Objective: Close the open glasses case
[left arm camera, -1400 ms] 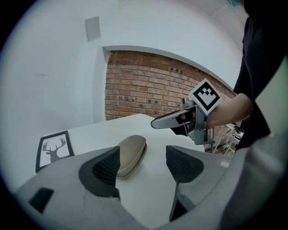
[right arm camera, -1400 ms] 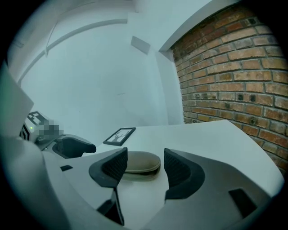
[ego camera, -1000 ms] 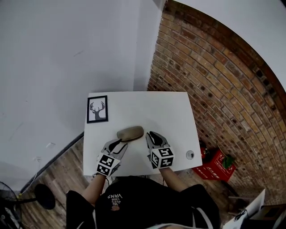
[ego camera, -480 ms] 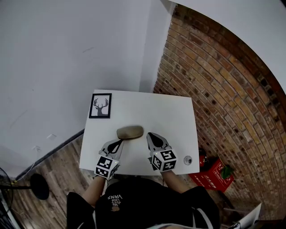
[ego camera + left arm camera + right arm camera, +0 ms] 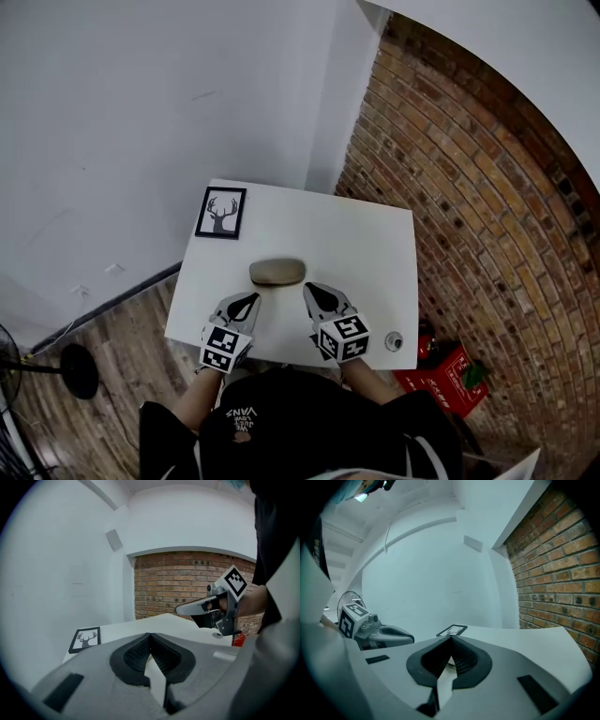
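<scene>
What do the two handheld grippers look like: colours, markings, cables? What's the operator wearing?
The left gripper and right gripper match: pale grey tapered shells with black insets and black ribbed pads. Each carries a cube of black-and-white square markers at its rear. No cables show. The person wears a black top with white lettering.
</scene>
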Motion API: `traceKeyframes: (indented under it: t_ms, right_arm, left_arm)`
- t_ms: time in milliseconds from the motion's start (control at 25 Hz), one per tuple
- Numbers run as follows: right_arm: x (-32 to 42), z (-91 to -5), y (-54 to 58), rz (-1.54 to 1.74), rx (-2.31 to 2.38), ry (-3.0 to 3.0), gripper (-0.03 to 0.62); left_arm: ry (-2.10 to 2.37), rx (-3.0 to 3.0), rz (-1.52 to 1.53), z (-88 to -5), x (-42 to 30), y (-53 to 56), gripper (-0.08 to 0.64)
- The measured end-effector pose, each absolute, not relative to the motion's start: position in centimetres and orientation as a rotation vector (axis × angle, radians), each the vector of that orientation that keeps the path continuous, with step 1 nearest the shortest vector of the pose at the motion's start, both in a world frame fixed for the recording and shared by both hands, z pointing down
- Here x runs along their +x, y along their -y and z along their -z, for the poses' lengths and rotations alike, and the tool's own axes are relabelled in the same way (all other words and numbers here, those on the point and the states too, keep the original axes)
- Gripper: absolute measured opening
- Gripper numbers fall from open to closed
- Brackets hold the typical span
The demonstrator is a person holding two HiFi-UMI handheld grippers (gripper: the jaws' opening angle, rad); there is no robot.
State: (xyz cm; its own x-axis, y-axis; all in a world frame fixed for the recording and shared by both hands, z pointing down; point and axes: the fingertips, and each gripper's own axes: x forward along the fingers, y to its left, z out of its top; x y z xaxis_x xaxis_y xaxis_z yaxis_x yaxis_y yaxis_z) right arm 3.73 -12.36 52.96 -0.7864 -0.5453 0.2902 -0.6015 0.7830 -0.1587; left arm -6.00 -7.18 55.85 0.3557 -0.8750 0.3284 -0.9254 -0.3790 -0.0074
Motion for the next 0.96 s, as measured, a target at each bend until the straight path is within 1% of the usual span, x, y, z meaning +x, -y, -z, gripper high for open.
traceKeyframes:
  t_ms: [480,960]
  right_arm:
    - [4.0,-53.7,12.1,-0.312,0.855,2.72,-0.002]
    - [3.1,-53.8,12.6,-0.315,0.857,2.719,-0.002]
  left_arm:
    - [1.643,2.408,-0.398,-56.4,-5.1,6.6,0.011]
    - [1.657,2.399,-0.393,-56.1,-6.3,6.9,0.011]
